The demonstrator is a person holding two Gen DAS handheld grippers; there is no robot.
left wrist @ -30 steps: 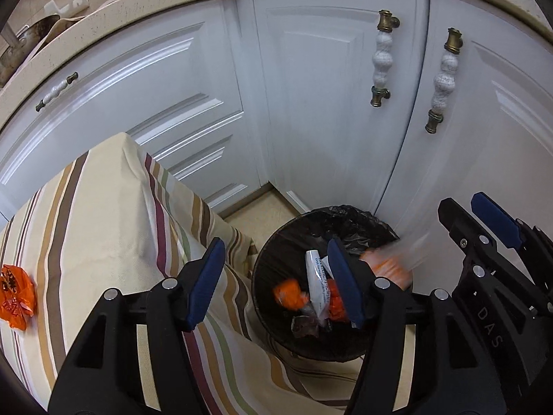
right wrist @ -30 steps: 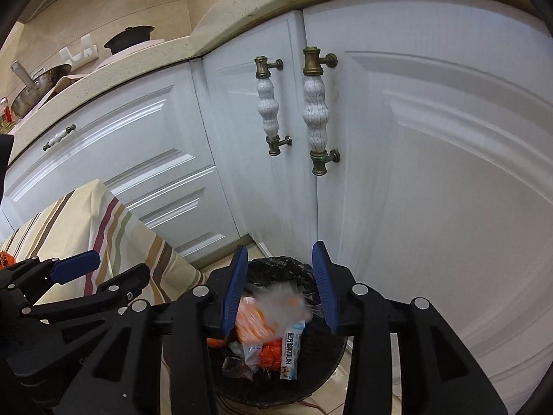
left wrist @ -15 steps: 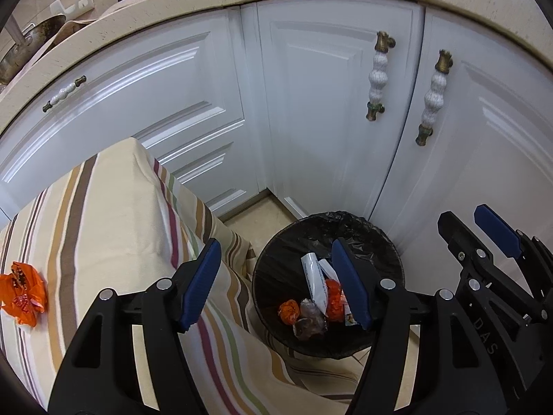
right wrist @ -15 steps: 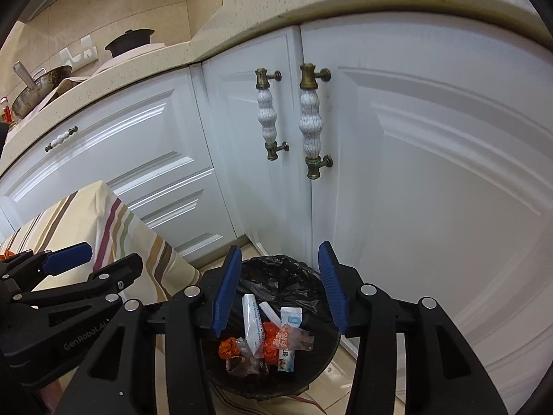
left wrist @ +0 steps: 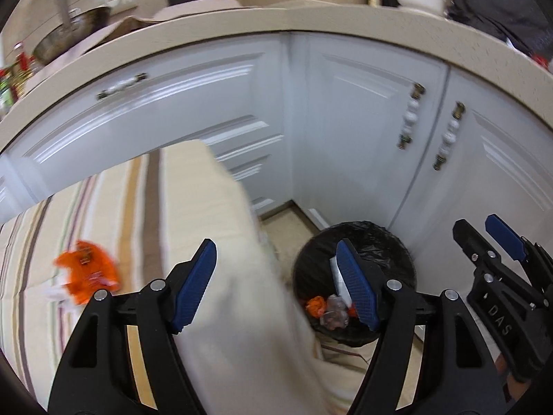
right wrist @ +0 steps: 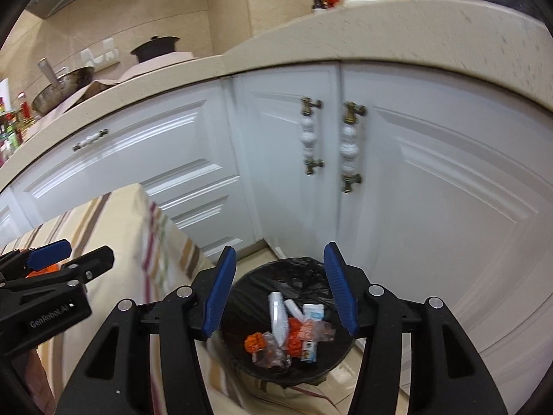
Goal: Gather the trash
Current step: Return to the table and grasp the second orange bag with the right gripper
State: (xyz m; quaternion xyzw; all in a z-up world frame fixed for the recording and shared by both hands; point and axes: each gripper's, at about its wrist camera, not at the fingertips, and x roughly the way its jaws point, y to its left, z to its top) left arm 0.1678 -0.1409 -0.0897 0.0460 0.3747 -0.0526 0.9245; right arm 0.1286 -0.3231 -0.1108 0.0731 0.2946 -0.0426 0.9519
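Note:
A round black-lined trash bin (right wrist: 304, 269) stands on the floor by the white cabinets and holds several wrappers, orange, white and clear (right wrist: 293, 325). It also shows in the left wrist view (left wrist: 376, 238). My right gripper (right wrist: 280, 294) is open and empty above the bin. My left gripper (left wrist: 276, 287) is open and empty over the edge of the striped tablecloth (left wrist: 193, 207). An orange crumpled wrapper (left wrist: 86, 269) lies on the cloth to the left of my left gripper.
White cabinet doors with brass and ceramic handles (right wrist: 349, 145) stand close behind the bin. A beige countertop (right wrist: 397, 31) with a pan (right wrist: 58, 86) and a black pot (right wrist: 155, 48) runs above. The right gripper shows in the left wrist view (left wrist: 501, 269).
A wrapper fell from my right gripper into the bin. Both grippers have since risen and drawn back, and my left gripper has swung left toward the table.

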